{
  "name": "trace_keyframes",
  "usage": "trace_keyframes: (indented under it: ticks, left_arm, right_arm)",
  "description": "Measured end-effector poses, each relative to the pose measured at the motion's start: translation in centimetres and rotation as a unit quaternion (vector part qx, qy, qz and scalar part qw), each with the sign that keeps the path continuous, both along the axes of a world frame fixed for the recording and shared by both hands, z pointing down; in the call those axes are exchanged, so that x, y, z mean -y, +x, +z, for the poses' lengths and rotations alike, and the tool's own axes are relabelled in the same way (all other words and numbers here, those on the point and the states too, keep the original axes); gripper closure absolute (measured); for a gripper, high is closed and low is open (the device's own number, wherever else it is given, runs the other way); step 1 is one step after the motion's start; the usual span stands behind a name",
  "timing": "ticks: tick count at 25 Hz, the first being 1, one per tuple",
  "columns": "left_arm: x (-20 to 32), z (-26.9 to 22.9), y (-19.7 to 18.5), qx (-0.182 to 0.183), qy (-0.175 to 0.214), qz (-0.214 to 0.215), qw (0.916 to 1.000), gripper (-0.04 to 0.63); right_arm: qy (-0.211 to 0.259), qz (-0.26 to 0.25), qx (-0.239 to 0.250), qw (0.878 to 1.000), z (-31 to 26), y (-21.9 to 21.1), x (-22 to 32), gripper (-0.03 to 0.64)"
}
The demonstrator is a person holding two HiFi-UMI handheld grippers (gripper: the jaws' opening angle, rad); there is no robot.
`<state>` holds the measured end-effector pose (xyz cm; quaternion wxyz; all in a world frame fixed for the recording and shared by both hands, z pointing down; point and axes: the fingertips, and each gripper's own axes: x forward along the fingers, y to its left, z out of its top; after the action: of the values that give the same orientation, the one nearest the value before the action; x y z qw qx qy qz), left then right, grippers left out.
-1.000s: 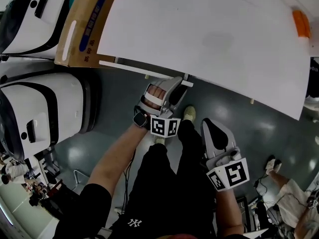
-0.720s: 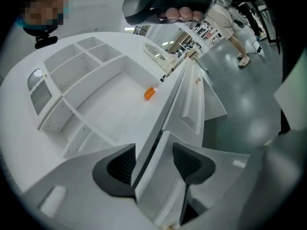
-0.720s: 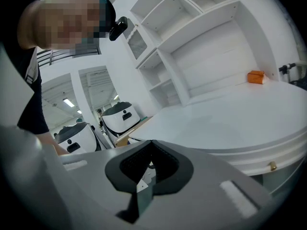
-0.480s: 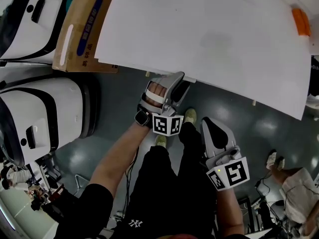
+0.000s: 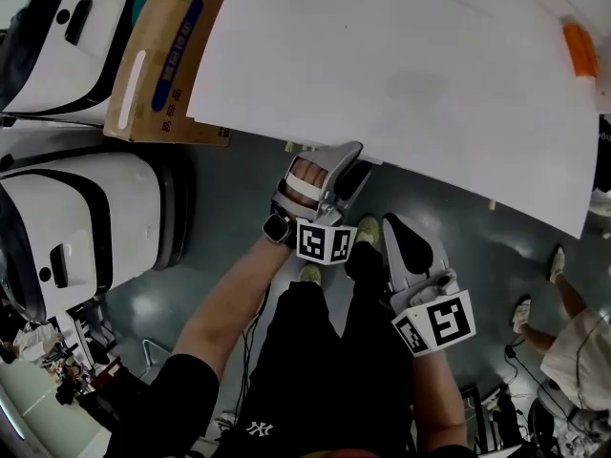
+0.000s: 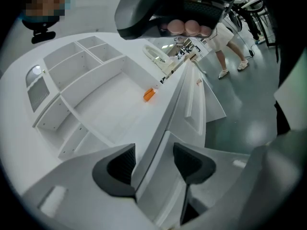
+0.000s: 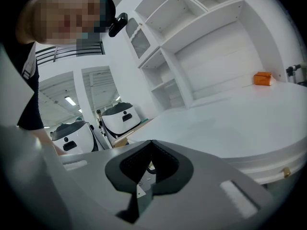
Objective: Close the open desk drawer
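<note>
Overhead, from left: white machine housings (image 5: pixel 86 208) and a cardboard box (image 5: pixel 162 55) stand on a glossy grey floor (image 5: pixel 229 189) beside a broad white desk (image 5: pixel 410 74) in a workshop. At centre, the left gripper (image 5: pixel 344 170) reaches to the desk's front edge. Its jaws stand well apart and straddle the rim of a white panel, apparently the drawer front (image 6: pixel 154 169), without visibly clamping it. The drawer lies directly ahead of those jaws, tucked almost wholly beneath the top, its long axis running along the desk edge and across the line of the push. Only a thin strip shows from above, so closing looks close to complete; a straight shove away from the person should seat it.

To the right, the right gripper (image 5: pixel 399 229) hangs back near the person's legs, clearly the farther of the two, its jaws together on nothing. The desktop is bare except for a small orange object (image 5: pixel 577 46) at its far right end, and open shelves (image 6: pixel 81 75) rise behind. Another person's legs (image 5: pixel 573 299) stand at the right edge.
</note>
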<state>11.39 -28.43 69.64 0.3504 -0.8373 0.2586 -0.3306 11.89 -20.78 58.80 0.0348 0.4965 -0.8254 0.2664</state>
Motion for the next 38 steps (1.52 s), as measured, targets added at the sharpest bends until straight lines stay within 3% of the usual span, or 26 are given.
trace_keyframes:
  ticks: [4, 14, 27, 31, 38]
  left_arm:
    - [0.2, 0.0, 0.1, 0.001, -0.016, 0.002, 0.9999, 0.339]
    - [1.5, -0.2, 0.1, -0.002, -0.044, -0.046, 0.9980, 0.308]
    - [1.1, -0.8, -0.4, -0.005, -0.055, -0.060, 0.9967, 0.282]
    - [-0.1, -2.8, -0.5, -0.023, -0.074, -0.060, 0.9952, 0.291]
    - [-3.6, -9.3, -1.1, -0.091, -0.124, -0.057, 0.9865, 0.342]
  right_arm:
    - [0.002, -0.004, -0.001, 1.000, 0.3, -0.3, 0.5, 0.600]
    - [0.009, -0.006, -0.005, 1.000, 0.3, -0.5, 0.6, 0.600]
    - [0.011, 0.000, -0.008, 1.000, -0.9, -0.7, -0.6, 0.600]
    - [0.016, 0.012, -0.009, 1.000, -2.8, -0.1, -1.2, 0.600]
    - [0.027, 0.039, -0.021, 0.999, -6.7, 0.5, -2.7, 0.600]
